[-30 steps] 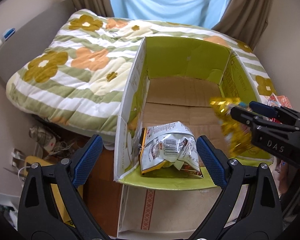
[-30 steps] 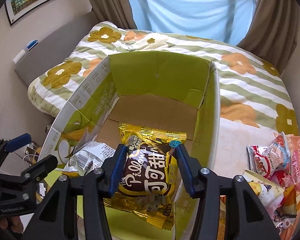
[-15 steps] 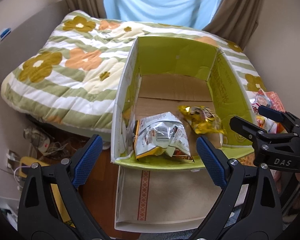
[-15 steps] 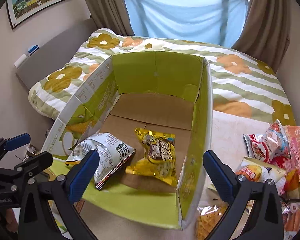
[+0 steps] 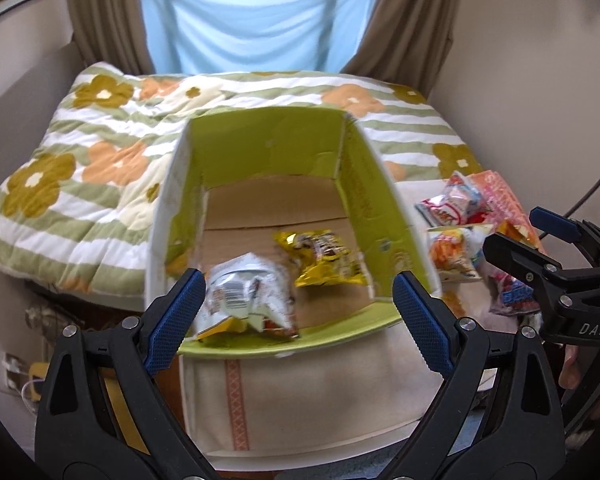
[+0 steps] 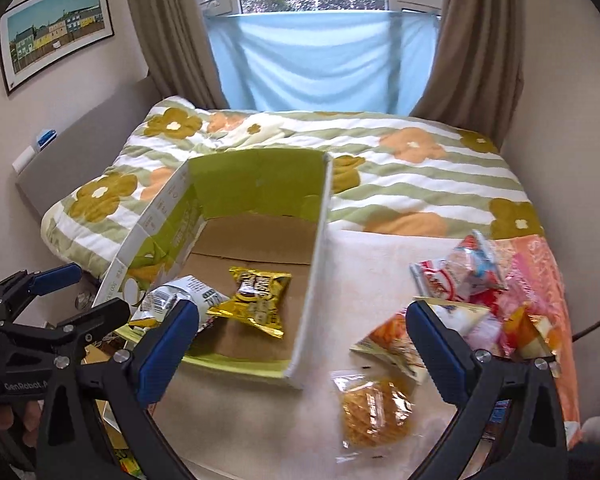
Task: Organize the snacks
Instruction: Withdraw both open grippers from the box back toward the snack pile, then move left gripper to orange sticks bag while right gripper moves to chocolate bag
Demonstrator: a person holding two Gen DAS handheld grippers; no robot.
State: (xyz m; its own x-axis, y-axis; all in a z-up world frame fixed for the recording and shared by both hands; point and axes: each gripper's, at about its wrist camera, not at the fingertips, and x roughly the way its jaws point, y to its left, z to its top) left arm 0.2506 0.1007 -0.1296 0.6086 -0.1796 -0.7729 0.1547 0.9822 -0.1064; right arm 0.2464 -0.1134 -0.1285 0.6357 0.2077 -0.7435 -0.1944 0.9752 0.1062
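A: Count?
B: 1 box (image 6: pixel 316 240), 2 bags inside: silver bag (image 5: pixel 248 300), gold bag (image 6: pixel 256 300). More snacks (image 6: pixel 472 304) right of box.
A: Jaws?
B: Left gripper (image 5: pixel 296 312), right gripper (image 6: pixel 304 354) both wide, empty; bags lie beyond the tips.

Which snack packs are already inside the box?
Two: the silver pack at the cardboard box's near-left corner and the gold pack beside it. The rest lie outside, right.
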